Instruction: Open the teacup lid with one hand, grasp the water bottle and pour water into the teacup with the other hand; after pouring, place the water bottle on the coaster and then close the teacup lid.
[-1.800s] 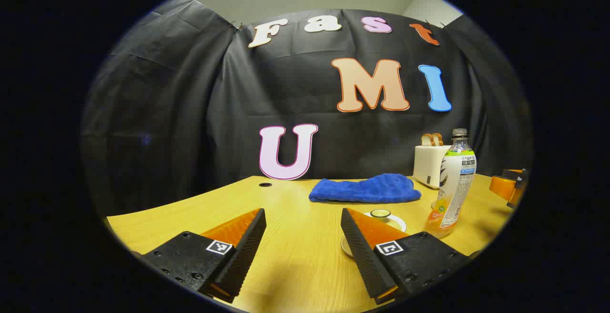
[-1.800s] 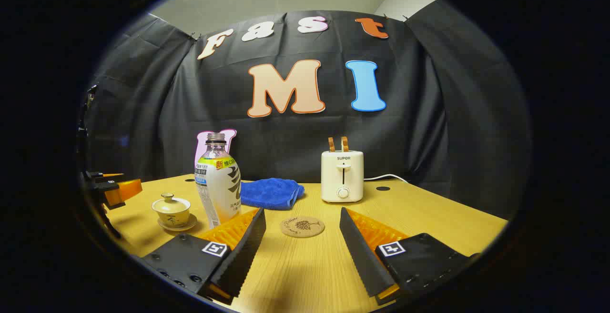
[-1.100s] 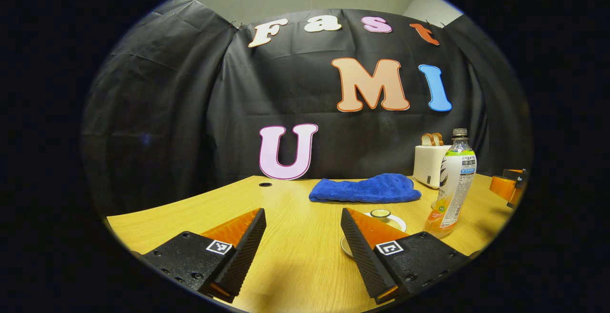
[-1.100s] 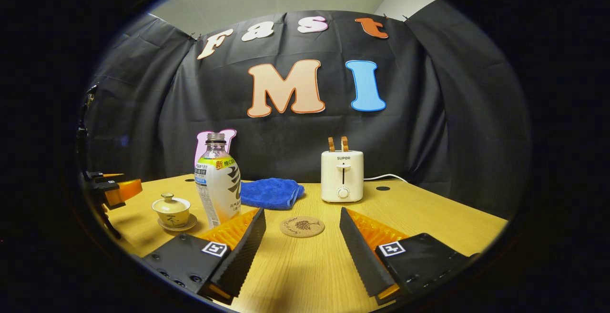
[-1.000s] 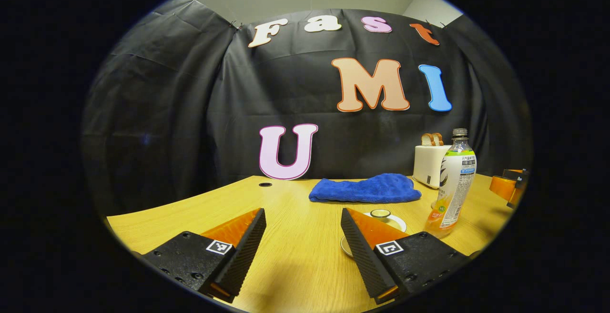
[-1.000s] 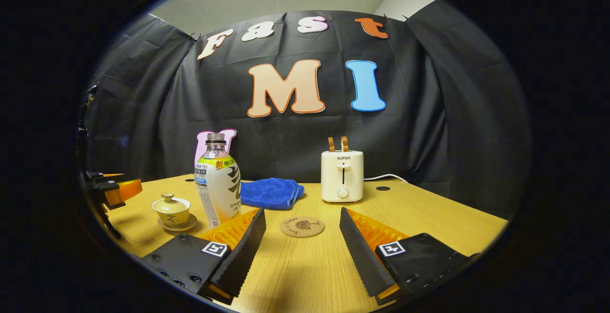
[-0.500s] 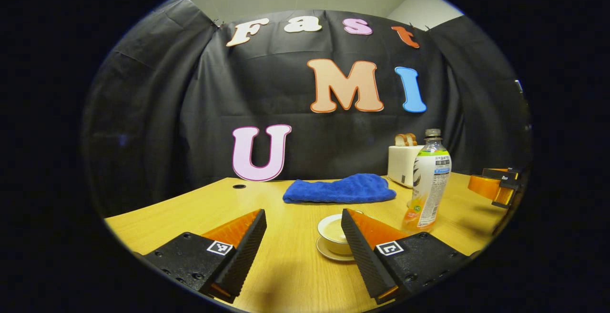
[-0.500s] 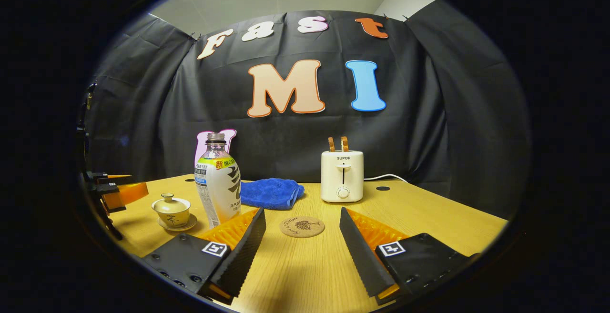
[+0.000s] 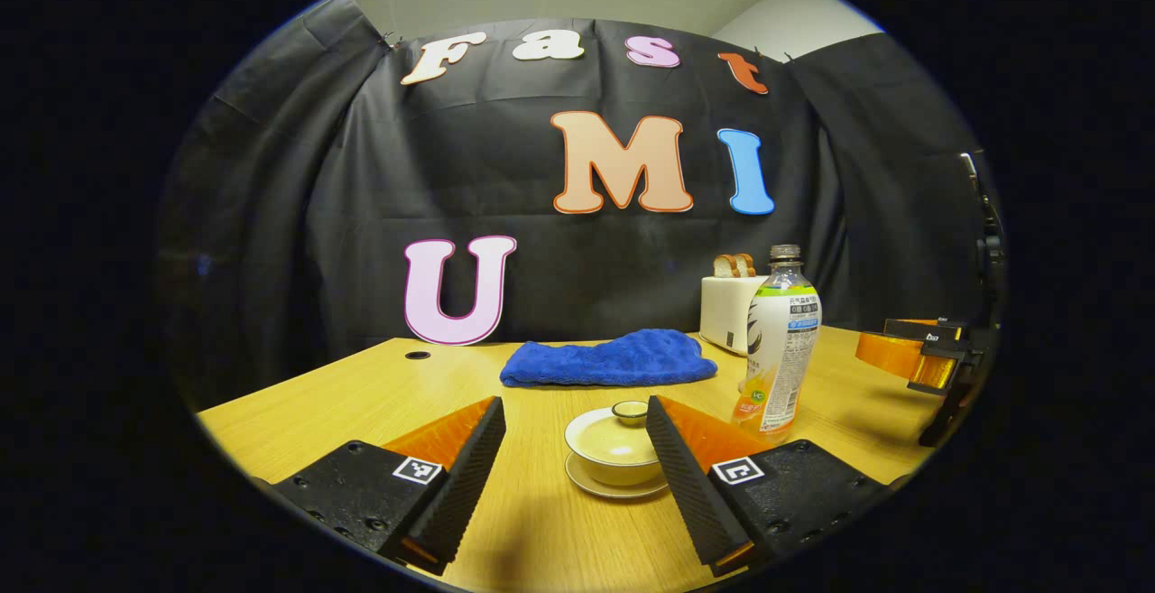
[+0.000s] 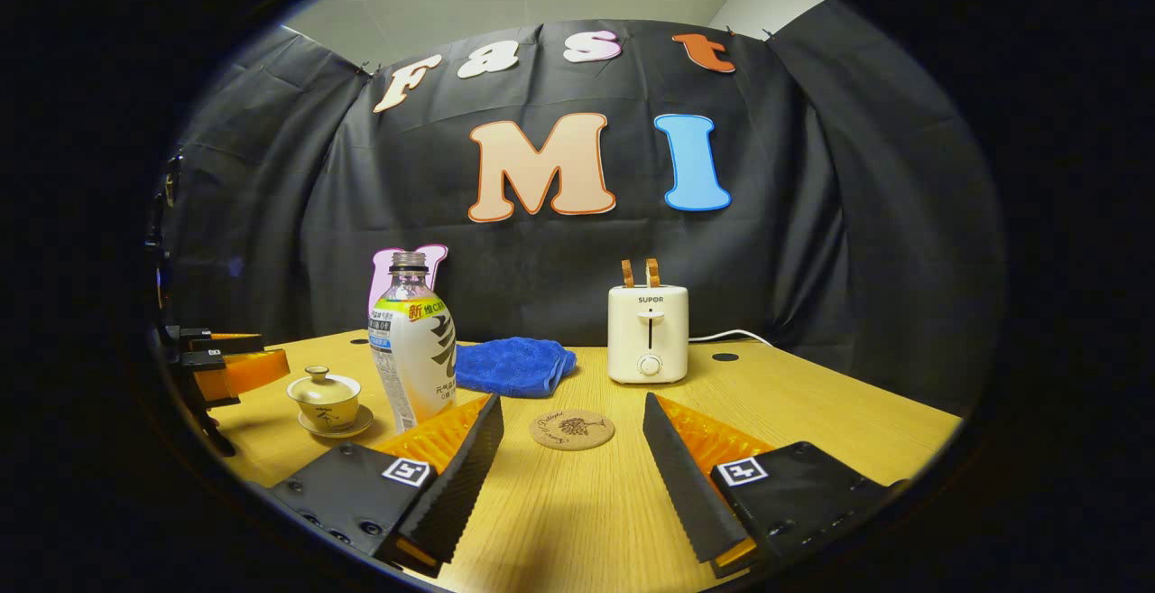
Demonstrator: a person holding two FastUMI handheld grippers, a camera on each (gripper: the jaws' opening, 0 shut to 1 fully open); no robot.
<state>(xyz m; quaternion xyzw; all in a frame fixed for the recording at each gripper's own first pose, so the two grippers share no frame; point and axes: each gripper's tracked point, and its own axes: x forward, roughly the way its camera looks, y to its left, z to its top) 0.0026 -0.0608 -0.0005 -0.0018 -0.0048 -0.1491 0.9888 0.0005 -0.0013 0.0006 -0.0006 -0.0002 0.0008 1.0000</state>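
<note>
In the left gripper view, a blue cloth point(image 9: 609, 359) is lying toward the back of the wooden table point(image 9: 379, 385), with a toaster point(image 9: 726, 311) holding bread slices standing to its right. The water bottle point(image 9: 780, 340) is standing upright just in front of the toaster. The teacup point(image 9: 614, 447), lid point(image 9: 629, 410) on, is sitting on its saucer near the front, partly hidden by the inner edge of one finger. The left gripper point(image 9: 575, 462) is hovering with its fingers spread wide, holding nothing, the teacup lying just ahead between them.

In the right gripper view, the left gripper point(image 10: 230, 367) is showing at the far left edge, near the teacup point(image 10: 325, 399). The water bottle point(image 10: 413, 354) is standing right of the teacup, its base hidden behind one finger. The blue cloth point(image 10: 512, 365), a round coaster point(image 10: 572, 429) and the toaster point(image 10: 648, 333) are following to the right, the coaster bare. The right gripper point(image 10: 573, 471) is also gaping wide and gripping nothing, aimed toward the coaster. Black cloth is draping the booth wall behind.
</note>
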